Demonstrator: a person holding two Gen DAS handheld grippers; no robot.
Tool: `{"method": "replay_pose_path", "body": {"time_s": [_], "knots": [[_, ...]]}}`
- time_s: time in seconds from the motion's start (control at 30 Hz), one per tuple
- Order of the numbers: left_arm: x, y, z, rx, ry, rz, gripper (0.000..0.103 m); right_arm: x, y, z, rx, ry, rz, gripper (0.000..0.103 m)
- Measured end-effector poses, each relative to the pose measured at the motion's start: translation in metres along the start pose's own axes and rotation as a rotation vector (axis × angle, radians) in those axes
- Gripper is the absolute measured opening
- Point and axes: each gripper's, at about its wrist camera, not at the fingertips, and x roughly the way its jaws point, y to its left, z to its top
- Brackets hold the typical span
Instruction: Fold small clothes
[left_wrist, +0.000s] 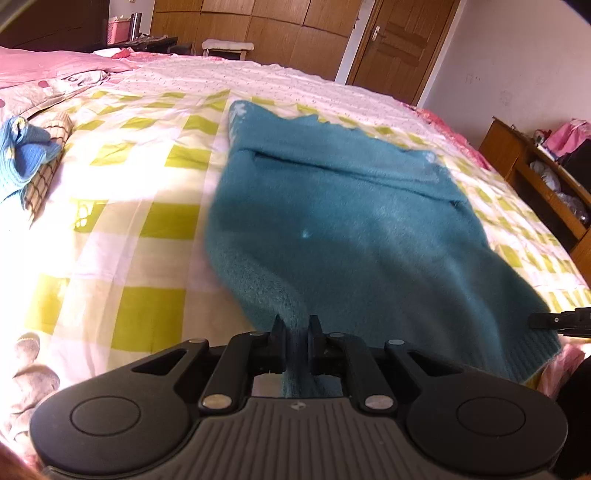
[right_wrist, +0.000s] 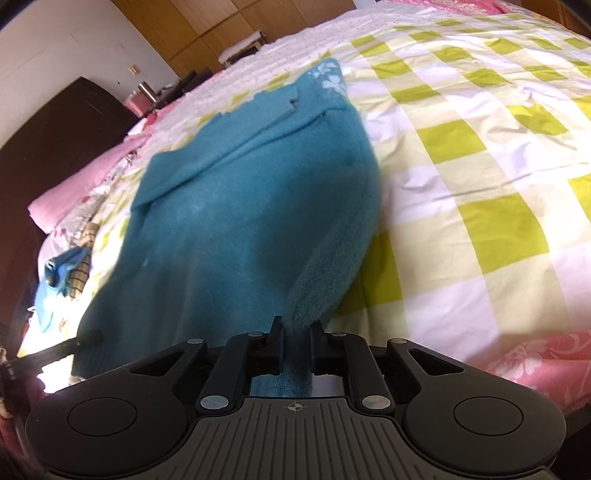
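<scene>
A teal fuzzy sweater (left_wrist: 343, 221) lies spread on a bed with a yellow-green checked sheet (left_wrist: 147, 229). My left gripper (left_wrist: 296, 325) is shut on the sweater's near left edge, with the teal knit pinched between its black pads and lifted a little. In the right wrist view the same sweater (right_wrist: 240, 206) stretches away from me, and my right gripper (right_wrist: 297, 326) is shut on its near right edge, the cloth rising in a ridge up to the pads. The tip of the right gripper (left_wrist: 554, 319) shows at the right edge of the left wrist view.
A small pile of blue and checked clothes (left_wrist: 26, 162) lies at the left of the bed. Pink bedding (left_wrist: 55, 66) is at the head end. A wooden shelf (left_wrist: 535, 177) stands to the right, wardrobes and a door (left_wrist: 399, 44) behind.
</scene>
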Motion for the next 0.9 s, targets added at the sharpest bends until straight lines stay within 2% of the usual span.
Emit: {"method": "replay_pose_path", "body": {"time_s": [0.27,0.4,0.53,0.67,0.8,0.9], "knots": [[0.011,0.003,0.053,-0.138,-0.105,-0.14,0.015,-0.008,0.003,0.049,0.137,-0.171,0.213,0.012],[0.026,0.005,0.1,-0.145,-0.208,-0.133,0.015,-0.005,0.004,0.091,0.18,-0.272,0.277,0.012],[0.053,0.012,0.145,-0.157,-0.278,-0.101,0.015,0.01,0.005,0.141,0.188,-0.359,0.252,0.012],[0.092,0.022,0.182,-0.198,-0.326,-0.047,0.015,0.04,0.003,0.189,0.21,-0.407,0.207,0.012],[0.13,0.037,0.2,-0.229,-0.321,0.016,0.015,0.081,-0.009,0.223,0.261,-0.422,0.133,0.012],[0.159,0.042,0.204,-0.218,-0.288,0.055,0.015,0.113,-0.019,0.238,0.295,-0.395,0.094,0.012]]}}
